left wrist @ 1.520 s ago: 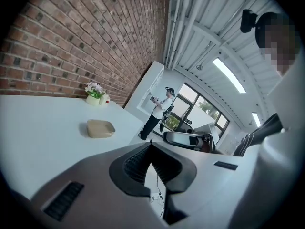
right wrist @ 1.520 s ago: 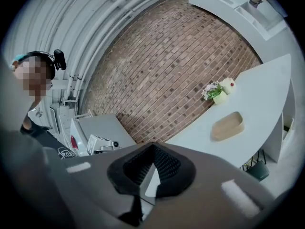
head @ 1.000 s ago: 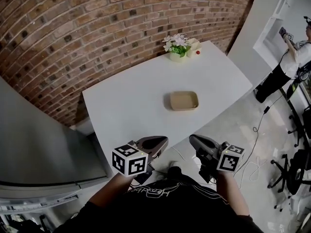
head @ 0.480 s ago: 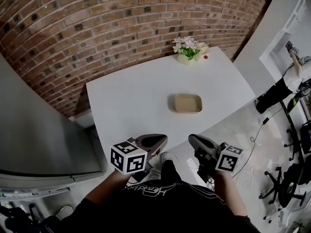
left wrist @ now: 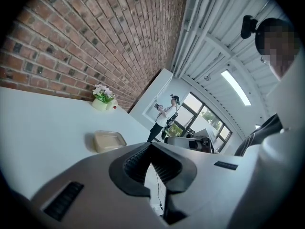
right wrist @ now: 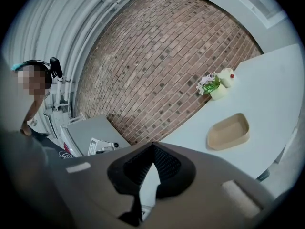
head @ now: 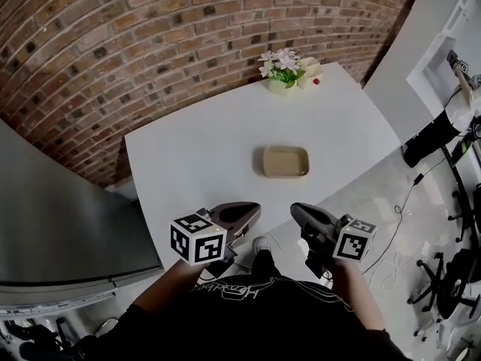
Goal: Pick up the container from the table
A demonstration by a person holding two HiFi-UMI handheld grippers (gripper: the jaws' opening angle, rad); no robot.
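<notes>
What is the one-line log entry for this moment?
stage: pre-pickup | container: on table, untouched | left gripper: shut, empty | right gripper: shut, empty

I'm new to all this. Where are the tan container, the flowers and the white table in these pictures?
tan container (head: pixel 285 161), head view, middle of its inside floor.
flowers (head: pixel 279 61), head view, the white blooms above the pot.
white table (head: pixel 188 156), head view, bare top left of the container.

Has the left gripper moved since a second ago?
Yes. The left gripper has edged forward toward the container, and its tip now reaches the near edge of the table.
</notes>
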